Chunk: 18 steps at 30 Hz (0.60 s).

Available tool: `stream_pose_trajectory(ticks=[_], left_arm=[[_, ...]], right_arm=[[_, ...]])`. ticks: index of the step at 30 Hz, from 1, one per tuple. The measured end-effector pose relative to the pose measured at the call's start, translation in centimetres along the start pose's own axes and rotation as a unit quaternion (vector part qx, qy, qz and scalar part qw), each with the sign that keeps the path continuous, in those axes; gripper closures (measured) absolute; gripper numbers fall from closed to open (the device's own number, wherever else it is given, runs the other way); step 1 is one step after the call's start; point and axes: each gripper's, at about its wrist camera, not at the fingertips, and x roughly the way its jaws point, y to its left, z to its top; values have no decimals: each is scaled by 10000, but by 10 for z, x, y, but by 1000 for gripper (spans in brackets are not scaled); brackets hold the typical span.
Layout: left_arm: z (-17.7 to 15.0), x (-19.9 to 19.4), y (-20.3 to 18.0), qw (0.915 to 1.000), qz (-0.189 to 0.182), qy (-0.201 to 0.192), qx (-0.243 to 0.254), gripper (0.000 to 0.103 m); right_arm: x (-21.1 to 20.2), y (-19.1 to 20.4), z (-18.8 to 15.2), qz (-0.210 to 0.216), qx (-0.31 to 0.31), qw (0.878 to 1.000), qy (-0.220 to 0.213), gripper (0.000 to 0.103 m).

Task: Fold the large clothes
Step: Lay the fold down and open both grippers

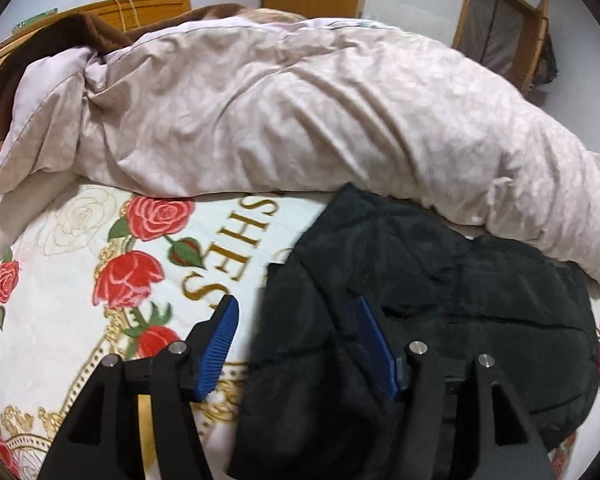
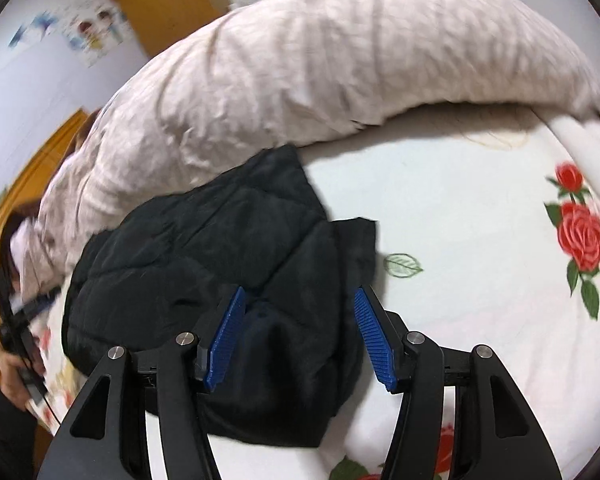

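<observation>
Bedsheet [image 1: 60, 280] (rose-printed) bears black jacket [image 1: 420, 300], pink duvet [image 1: 280, 120]; both tools spread.

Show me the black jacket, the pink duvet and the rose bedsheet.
Jacket [image 2: 204, 240], right wrist view, on its quilted middle.
Duvet [image 1: 300, 112], left wrist view, on the middle of its bulk.
Bedsheet [image 1: 60, 280], left wrist view, on a bare part beside the roses.
</observation>
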Motion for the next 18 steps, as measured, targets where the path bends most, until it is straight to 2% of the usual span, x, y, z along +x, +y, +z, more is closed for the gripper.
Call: stream_pose_trajectory(ticks=[3,6,8,12,18], left_arm=[[-11,10,-22,9989,-168,171,393,39],[-25,39,-36,9956,68,569,736,39],[-28,38,-37,9961,106,530,691,39],[-29,18,-39,9965,156,468,669,39],[-45,-45,-59,9965,182,309,751,39]], right_arm=[[21,14,-7,-116,-278,9992,277,46],[44,18,-11,-274,-420,9973,538,46],[40,19,-10,-315,-461,9971,522,46],[20,23,-8,-364,-512,9969,472,46],[-33,45,-25,-308,-546,9977,271,46]])
